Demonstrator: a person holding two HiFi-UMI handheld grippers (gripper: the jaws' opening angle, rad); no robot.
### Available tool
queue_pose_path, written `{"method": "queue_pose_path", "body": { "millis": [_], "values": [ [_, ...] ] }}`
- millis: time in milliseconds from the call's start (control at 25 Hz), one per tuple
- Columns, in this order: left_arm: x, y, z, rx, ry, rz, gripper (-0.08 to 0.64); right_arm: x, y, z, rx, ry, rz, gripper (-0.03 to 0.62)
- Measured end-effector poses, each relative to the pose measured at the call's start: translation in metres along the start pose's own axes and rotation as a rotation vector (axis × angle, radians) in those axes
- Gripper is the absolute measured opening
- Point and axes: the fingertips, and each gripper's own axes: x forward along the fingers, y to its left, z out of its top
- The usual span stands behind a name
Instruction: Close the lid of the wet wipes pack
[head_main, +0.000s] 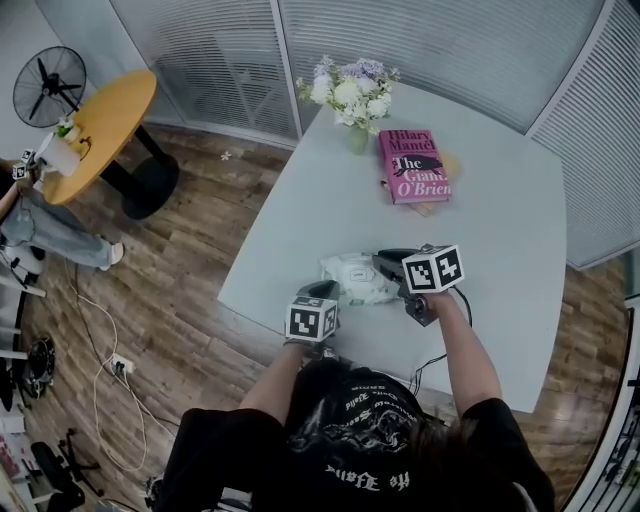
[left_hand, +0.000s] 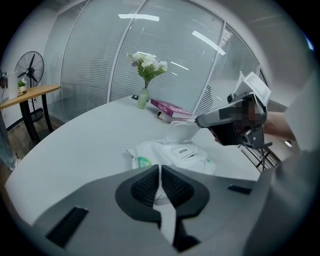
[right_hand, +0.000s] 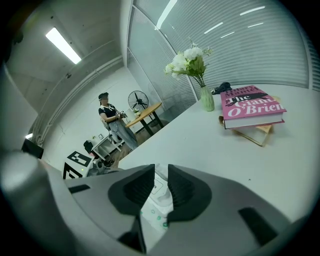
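The white wet wipes pack (head_main: 355, 278) lies near the front edge of the grey table (head_main: 500, 260). In the left gripper view its lid (left_hand: 182, 131) stands raised at the far end, above the "OPEN" label. My left gripper (left_hand: 160, 172) is shut on the pack's near edge; it sits at the pack's front left in the head view (head_main: 318, 292). My right gripper (head_main: 385, 262) reaches in from the right, its tip (left_hand: 200, 120) at the lid's top edge. Its jaws stand parted (right_hand: 161, 172) with the pack (right_hand: 156, 205) showing below them, nothing pressed.
A pink book (head_main: 413, 165) on a wooden stand and a vase of flowers (head_main: 355, 100) stand at the table's far side. Beyond the table's left edge are a round wooden table (head_main: 100, 125), a fan (head_main: 48, 85) and a person (right_hand: 112, 125).
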Motion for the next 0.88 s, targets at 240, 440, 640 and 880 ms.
{"method": "queue_pose_path", "body": {
  "millis": [240, 440, 640, 880],
  "values": [
    [0.001, 0.001, 0.000, -0.035, -0.006, -0.012, 0.018, -0.002, 0.003, -0.012, 0.000, 0.003, -0.008, 0.092],
    [0.002, 0.002, 0.000, -0.039, -0.006, -0.018, 0.018, 0.001, 0.002, -0.028, -0.032, 0.051, -0.028, 0.095],
    [0.003, 0.001, 0.001, -0.042, -0.012, -0.026, 0.018, 0.002, 0.000, -0.027, -0.006, 0.048, -0.024, 0.097],
    [0.003, 0.001, 0.000, -0.039, -0.012, -0.039, 0.018, 0.008, 0.004, -0.037, -0.044, 0.099, -0.038, 0.060]
  ]
}}
